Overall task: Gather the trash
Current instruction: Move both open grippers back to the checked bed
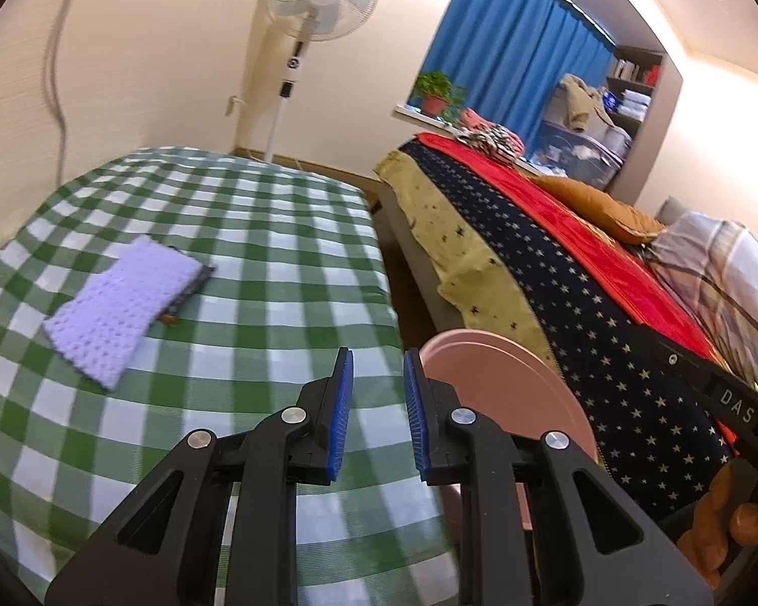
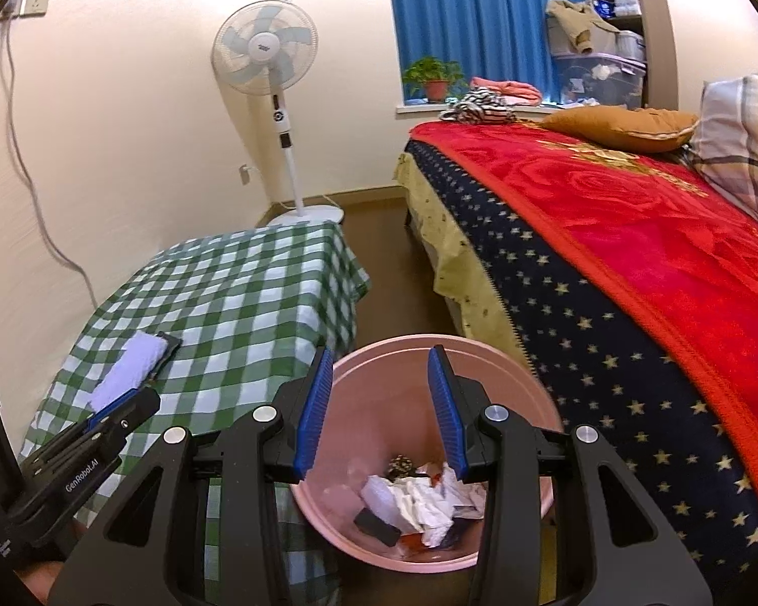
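Observation:
A pink waste bin (image 2: 485, 353) stands on the floor between the table and the bed. It holds crumpled white paper (image 2: 419, 500) and a black piece (image 2: 376, 525). My right gripper (image 2: 380, 352) hangs open over the bin's mouth with nothing between its blue pads. My left gripper (image 1: 377, 356) is open and empty over the right edge of the green checked tablecloth (image 1: 257, 232), with the bin's rim (image 1: 505, 379) just to its right. A small brown scrap (image 1: 169, 320) lies beside a purple knitted cloth (image 1: 126, 303) on the table. The left gripper (image 2: 141, 401) also shows at the lower left of the right wrist view.
A bed (image 2: 606, 232) with a red blanket, a starred navy cover and pillows fills the right side. A standing fan (image 2: 265, 50) is in the far corner and a cable (image 2: 25, 166) runs down the wall. A strip of brown floor (image 2: 379, 232) separates table and bed.

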Demonstrator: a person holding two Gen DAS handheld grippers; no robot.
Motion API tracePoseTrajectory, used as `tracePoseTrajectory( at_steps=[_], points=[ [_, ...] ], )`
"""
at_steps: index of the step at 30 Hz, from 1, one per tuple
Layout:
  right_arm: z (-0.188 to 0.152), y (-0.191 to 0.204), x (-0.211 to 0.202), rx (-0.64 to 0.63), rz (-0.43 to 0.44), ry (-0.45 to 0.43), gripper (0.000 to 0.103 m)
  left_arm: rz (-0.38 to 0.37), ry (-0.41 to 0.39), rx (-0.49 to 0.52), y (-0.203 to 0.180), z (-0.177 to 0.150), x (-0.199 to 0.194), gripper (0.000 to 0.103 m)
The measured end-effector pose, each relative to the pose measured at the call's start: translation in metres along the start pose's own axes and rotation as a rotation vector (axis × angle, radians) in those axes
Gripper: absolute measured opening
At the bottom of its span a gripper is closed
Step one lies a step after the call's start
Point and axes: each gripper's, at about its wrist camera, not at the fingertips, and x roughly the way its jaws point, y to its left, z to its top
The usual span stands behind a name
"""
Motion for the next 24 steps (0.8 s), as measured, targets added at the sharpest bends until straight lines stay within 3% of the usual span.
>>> tracePoseTrajectory(
  at_steps=[6,14,24],
  points=[
    [-0.002,0.027,0.009,-0.027,0.056,0.007,0.038,0.044,-0.026,-0.033,0.026,0.006,-0.01,0.021],
    [-0.003,0.053,0.028,-0.038,0.136,0.017,0.018,0.127,-0.045,-0.09,0.066,0.011,-0.013,0.021],
    [-0.005,0.069,0.052,-0.041,0.191,0.046,0.017,0.267,-0.062,-0.193,0.118,0.018,-0.009,0.021]
  ],
)
